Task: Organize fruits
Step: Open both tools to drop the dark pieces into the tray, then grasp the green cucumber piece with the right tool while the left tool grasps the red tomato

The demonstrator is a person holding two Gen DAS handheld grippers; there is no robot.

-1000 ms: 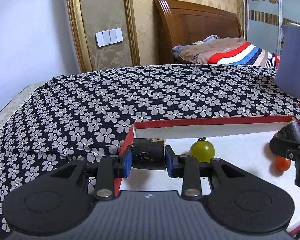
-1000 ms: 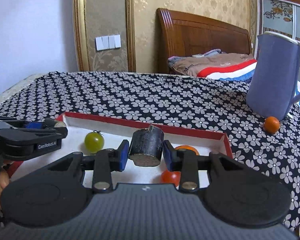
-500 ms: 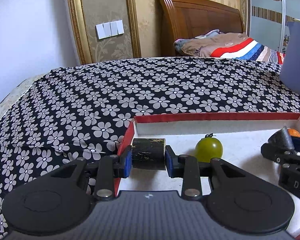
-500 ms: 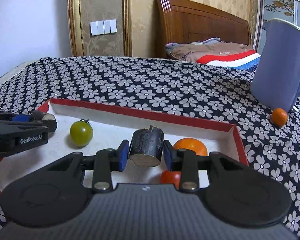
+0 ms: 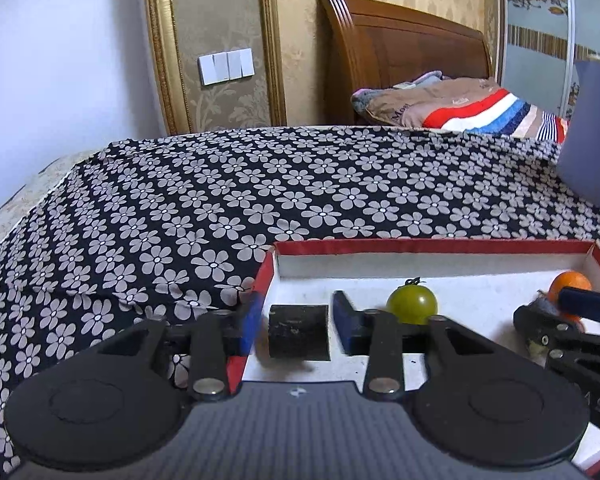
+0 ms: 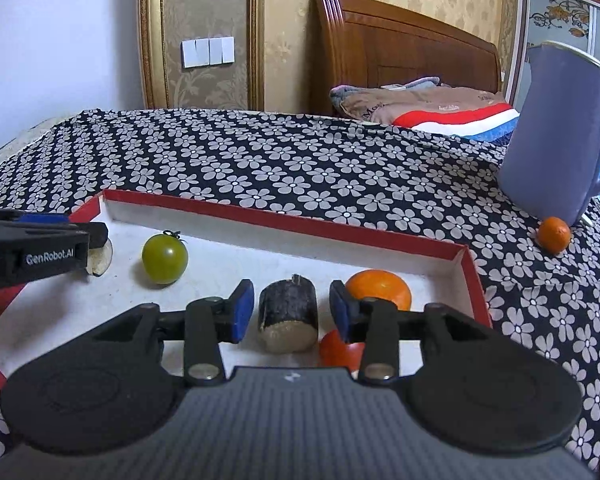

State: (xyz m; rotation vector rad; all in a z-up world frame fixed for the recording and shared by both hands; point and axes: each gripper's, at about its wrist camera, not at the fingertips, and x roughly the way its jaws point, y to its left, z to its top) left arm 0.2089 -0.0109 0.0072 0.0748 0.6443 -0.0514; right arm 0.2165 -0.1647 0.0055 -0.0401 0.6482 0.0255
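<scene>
A red-rimmed white tray [image 5: 420, 246] [image 6: 284, 222] lies on the flowered cloth. My left gripper [image 5: 298, 322] hovers over its left end, jaws opening, and a dark sugarcane piece [image 5: 299, 332] sits between the pads with gaps on both sides. At the tray's right end my right gripper [image 6: 288, 312] is also opening. A second dark sugarcane piece [image 6: 288, 314] stands free between its pads. A green tomato [image 5: 412, 303] [image 6: 165, 258] rests mid-tray. An orange [image 6: 380, 289] and a red tomato [image 6: 338, 354] lie beside the right piece.
A lavender pitcher [image 6: 560, 136] stands on the cloth at the right, and a small orange [image 6: 554, 233] lies loose at its base, outside the tray. A striped pillow [image 6: 428, 114] and a wooden headboard [image 6: 400, 52] sit beyond. Flowered cloth spreads behind and left of the tray.
Both grippers were shut on their sugarcane pieces and have now opened, leaving each piece resting in the tray. Neither hand has shifted much.
</scene>
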